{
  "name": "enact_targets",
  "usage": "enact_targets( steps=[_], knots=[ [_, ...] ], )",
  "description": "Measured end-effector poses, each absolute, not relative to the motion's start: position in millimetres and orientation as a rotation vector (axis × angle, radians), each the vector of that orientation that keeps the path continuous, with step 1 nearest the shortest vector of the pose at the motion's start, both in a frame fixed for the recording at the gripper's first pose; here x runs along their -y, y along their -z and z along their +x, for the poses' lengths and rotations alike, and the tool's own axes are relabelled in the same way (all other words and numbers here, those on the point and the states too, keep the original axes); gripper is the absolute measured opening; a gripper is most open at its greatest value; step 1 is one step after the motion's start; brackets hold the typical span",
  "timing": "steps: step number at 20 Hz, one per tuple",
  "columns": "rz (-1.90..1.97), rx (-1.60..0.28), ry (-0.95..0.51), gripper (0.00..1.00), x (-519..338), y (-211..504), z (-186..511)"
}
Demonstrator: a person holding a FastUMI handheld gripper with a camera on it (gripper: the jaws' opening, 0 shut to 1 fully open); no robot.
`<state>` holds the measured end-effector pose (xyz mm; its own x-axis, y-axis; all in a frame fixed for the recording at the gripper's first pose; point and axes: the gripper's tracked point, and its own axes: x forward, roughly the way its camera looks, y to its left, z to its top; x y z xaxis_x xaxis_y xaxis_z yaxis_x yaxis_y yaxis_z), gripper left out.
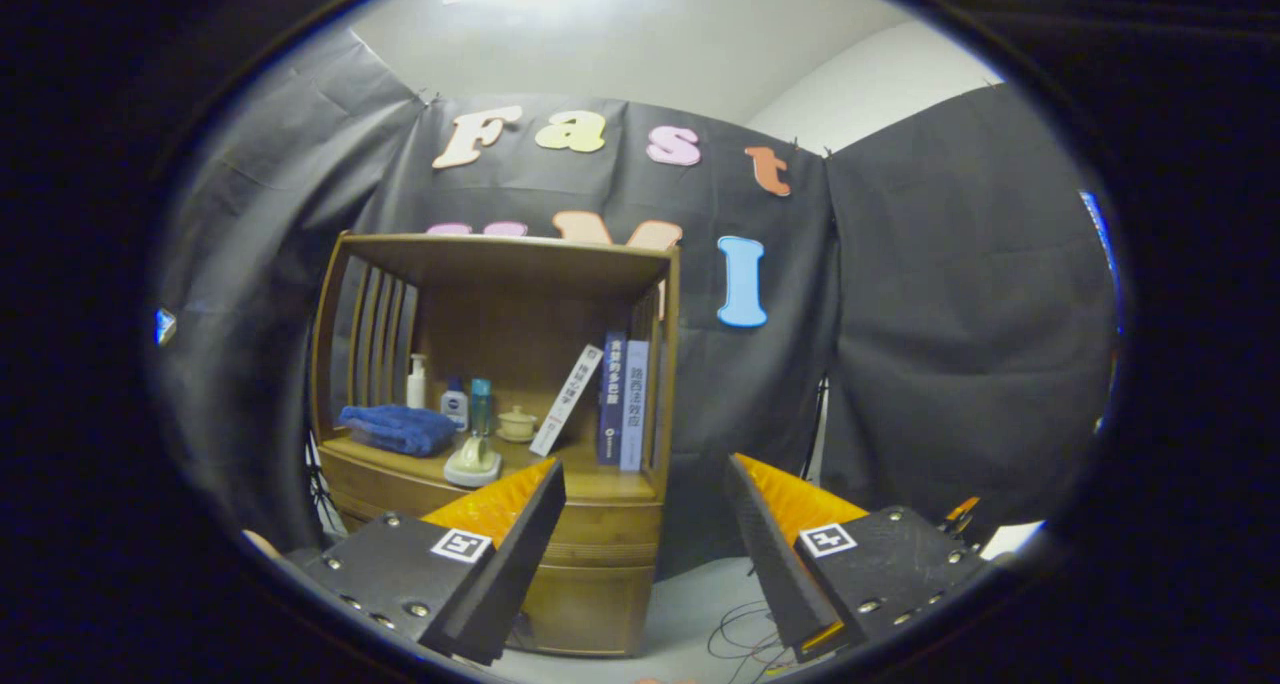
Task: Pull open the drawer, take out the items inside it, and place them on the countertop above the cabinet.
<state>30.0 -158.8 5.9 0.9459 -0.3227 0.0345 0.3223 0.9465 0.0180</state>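
1. Ahead of your gripper (640, 524), the fingers (520, 539) stand wide apart, holding and touching nothing.
2. Beyond them stands the wooden cabinet (600, 564), its drawer (590, 519) closed under the worktop (600, 482).
3. A folded blue towel (398, 428), bottles (452, 402) and upright books (622, 402) sit on it.

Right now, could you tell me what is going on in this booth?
A person is holding the hand-held gripper in front of a wooden cabinet, some way off from it. Its fingers are spread open with nothing between them. The drawer under the countertop looks closed, so pulling it open has not yet begun. On the countertop sit a folded blue towel, a few bottles, a small lidded jar and some books, one leaning against the others.
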Motion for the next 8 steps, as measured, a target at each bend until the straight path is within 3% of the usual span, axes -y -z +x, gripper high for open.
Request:
enact_targets(
  steps=[8],
  knots=[
    [0.004,0.076,0.354,0.96,200,-29,10]
  ],
)
